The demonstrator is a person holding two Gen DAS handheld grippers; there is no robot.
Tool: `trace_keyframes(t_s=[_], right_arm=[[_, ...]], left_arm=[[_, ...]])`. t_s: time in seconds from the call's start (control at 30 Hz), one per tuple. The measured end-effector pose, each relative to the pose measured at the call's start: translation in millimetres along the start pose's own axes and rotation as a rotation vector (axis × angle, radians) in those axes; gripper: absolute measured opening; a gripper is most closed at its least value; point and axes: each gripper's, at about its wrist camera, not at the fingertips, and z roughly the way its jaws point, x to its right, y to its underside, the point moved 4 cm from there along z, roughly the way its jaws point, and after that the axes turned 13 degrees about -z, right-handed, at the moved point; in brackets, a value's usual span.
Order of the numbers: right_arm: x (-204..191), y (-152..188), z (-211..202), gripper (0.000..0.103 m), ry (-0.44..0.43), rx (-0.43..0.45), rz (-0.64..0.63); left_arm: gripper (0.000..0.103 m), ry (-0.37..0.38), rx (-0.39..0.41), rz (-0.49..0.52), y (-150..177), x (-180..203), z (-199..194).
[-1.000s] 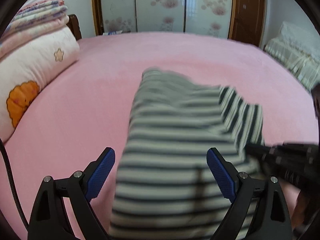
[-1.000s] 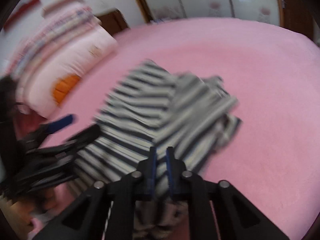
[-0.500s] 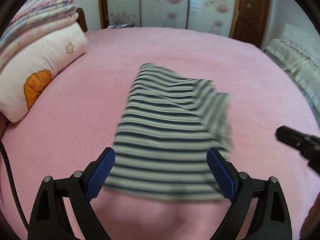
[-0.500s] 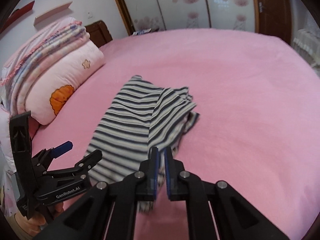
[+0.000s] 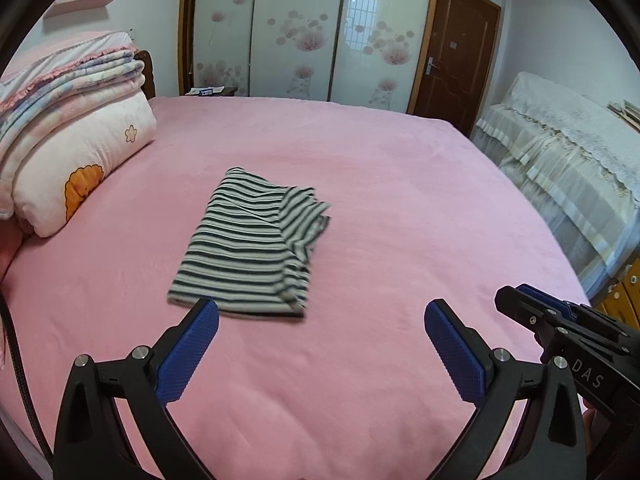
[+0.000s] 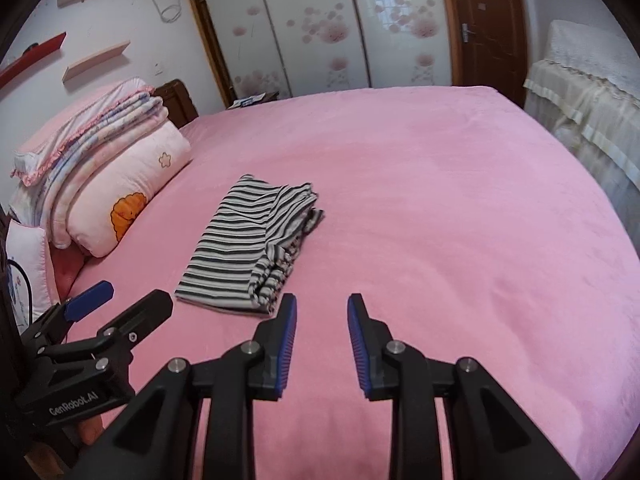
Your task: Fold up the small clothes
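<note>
A black-and-white striped garment (image 5: 252,244) lies folded into a rough rectangle on the pink bed (image 5: 400,208); its right side is bunched in layers. It also shows in the right wrist view (image 6: 256,244). My left gripper (image 5: 320,316) is open and empty, held above the bed just short of the garment's near edge. My right gripper (image 6: 322,308) is open and empty, near the garment's near right corner. Each gripper shows in the other's view: the right one at the lower right (image 5: 516,300), the left one at the lower left (image 6: 128,300).
A pink pillow with an orange print (image 5: 76,172) and a stack of folded quilts (image 5: 60,76) lie at the bed's left. A cloth-covered piece of furniture (image 5: 568,148) stands beyond the right edge. Wardrobe doors (image 5: 312,28) and a brown door (image 5: 456,52) are at the back.
The right gripper was shut on the garment and has let it go and opened. Both grippers have pulled back toward the near edge; the garment now lies flat on the bed.
</note>
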Motion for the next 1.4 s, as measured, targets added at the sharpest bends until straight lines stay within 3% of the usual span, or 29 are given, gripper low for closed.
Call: trace_keyframes(t_s=[0.1,0.17,0.23,0.43,0.77,1.4], right_arm=[[6,10,-35,0.031,0.038,0.026,-0.014],[11,19,-54,0.046,0.05,0.03,-0.01],[15,28,-72,0.049,0.059,0.04,-0.003],[23,59,-116,0.051,0.14,0.037,-0.001],[32,93,-148,0.056,0.199,0.014,0.024],[37,95,-163,0.056,0.206,0.044,0.031]], left_arm=[[0.102,0.0,0.018,0.03,15,18,-25],[0.102,-0.006,0.02,0.04,26,30,-41],[0.102,-0.008,0.01,0.033,38,40,-56],[0.102,-0.037,-0.027,0.015,66,55,-86],[0.102,-0.032,-0.024,0.003,85,66,-118],[0.102,-0.026,-0.039,0.007,94,82,-123]])
